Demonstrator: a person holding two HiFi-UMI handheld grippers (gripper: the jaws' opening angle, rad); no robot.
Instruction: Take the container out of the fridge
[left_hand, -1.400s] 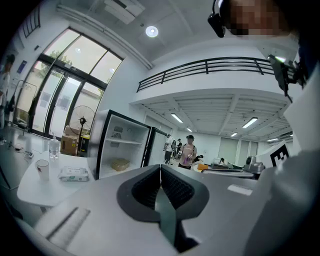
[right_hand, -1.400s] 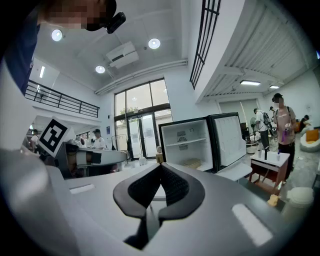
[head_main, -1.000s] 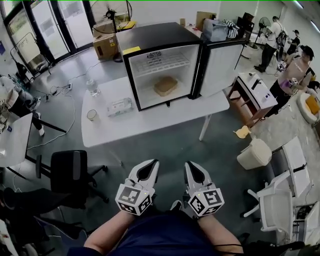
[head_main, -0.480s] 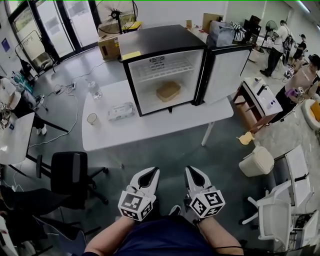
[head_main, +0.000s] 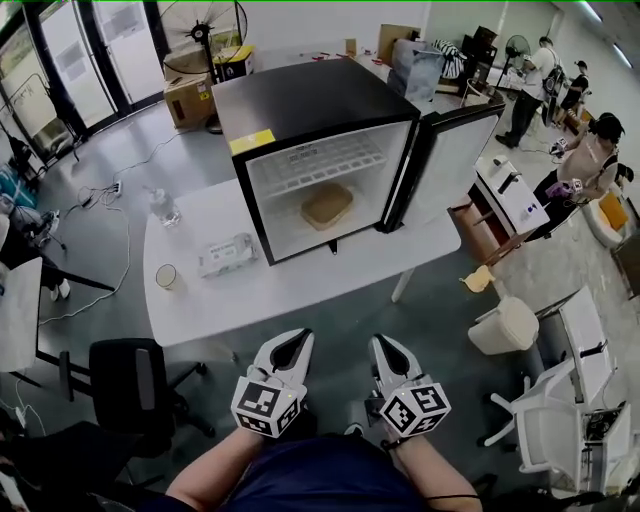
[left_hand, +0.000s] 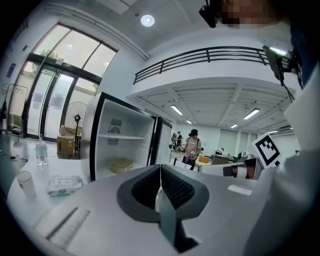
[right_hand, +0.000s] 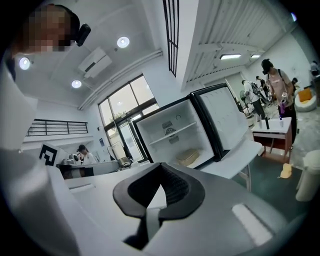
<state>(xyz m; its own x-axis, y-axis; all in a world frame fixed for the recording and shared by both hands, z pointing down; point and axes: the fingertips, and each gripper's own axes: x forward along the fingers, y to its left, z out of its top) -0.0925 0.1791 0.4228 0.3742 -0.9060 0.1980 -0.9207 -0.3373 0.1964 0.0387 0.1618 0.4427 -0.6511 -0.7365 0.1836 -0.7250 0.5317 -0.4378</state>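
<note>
We hold both grippers low before our body, side by side, well short of the white rectangular table (head_main: 320, 282). The left gripper (head_main: 298, 338), white with black ribbed pads and a marker cube, has its jaws pressed together with nothing between them. The right gripper (head_main: 384, 343), of the same make, also has its jaws closed tip to tip and is empty.

On the table stands the black compact fridge with a white interior (head_main: 300, 95). Its door (head_main: 448, 160) is swung wide to the right. The tan rounded-rectangular lidded container (head_main: 327, 205) rests on the fridge floor, under the white wire shelf (head_main: 320, 160), apart from both grippers.

Left of the fridge, a white flat pack of wipes (head_main: 227, 254) lies on the tabletop. A pale paper cup (head_main: 166, 276) stands farther left near the table's edge. A clear plastic water bottle (head_main: 163, 207) stands upright behind the cup.
</note>
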